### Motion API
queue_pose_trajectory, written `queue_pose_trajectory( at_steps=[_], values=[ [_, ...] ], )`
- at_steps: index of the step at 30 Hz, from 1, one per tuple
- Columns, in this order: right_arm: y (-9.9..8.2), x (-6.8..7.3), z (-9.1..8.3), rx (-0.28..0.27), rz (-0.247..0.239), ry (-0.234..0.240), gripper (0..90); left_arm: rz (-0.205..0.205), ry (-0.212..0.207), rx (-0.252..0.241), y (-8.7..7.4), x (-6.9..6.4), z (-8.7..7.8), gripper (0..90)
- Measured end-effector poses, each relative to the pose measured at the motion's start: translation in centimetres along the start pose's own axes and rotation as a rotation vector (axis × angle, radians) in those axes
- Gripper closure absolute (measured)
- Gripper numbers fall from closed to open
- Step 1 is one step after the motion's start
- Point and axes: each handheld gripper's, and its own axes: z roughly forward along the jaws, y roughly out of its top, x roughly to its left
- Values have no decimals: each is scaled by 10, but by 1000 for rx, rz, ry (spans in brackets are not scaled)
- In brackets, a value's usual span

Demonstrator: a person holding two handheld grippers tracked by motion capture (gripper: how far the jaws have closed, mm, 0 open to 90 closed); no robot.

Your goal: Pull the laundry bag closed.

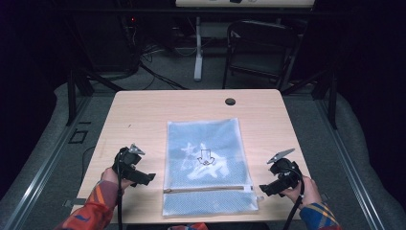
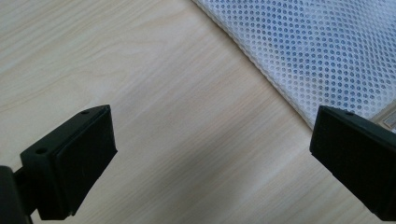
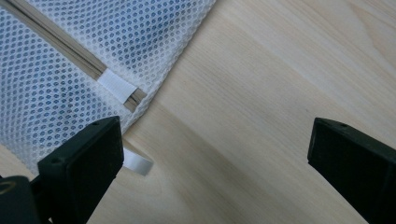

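On either side of the mesh laundry bag (image 1: 207,165), left gripper (image 1: 142,178) and right gripper (image 1: 269,188) are hovering wide open, empty; next they are likely needing to close on the zipper (image 1: 208,189) end

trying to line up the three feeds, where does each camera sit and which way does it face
High view: above the person's side, looking forward and down on the wooden table and the mesh laundry bag; both sleeved forearms, left tongs and right tongs show.
Left gripper view: rides the left tongs, looking down at bare wood and the bag's edge; open jaws.
Right gripper view: rides the right tongs, facing the bag's zipper end; open jaws.
Shared: all three show the bag and tabletop.
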Motion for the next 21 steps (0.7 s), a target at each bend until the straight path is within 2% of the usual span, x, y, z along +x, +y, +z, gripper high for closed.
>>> queue_pose_trajectory(
  at_steps=[4,11,12,18,20,21],
  values=[
    [1,2,0,4,-6,1,35,1,3,4,1,-1,1,1],
    [5,9,-2,1,-23,10,40,14,-25,-1,4,-3,3,1],
    [5,11,-1,-19,-11,8,40,16,-25,-8,5,-5,3,1],
    [10,17,-3,-11,-51,22,43,31,-39,-31,11,-10,4,1],
    [11,21,-1,-34,-37,28,43,37,-47,-34,13,-13,6,0],
    [13,22,-3,-19,-57,27,43,45,-43,-32,14,-14,6,0]
  ],
)
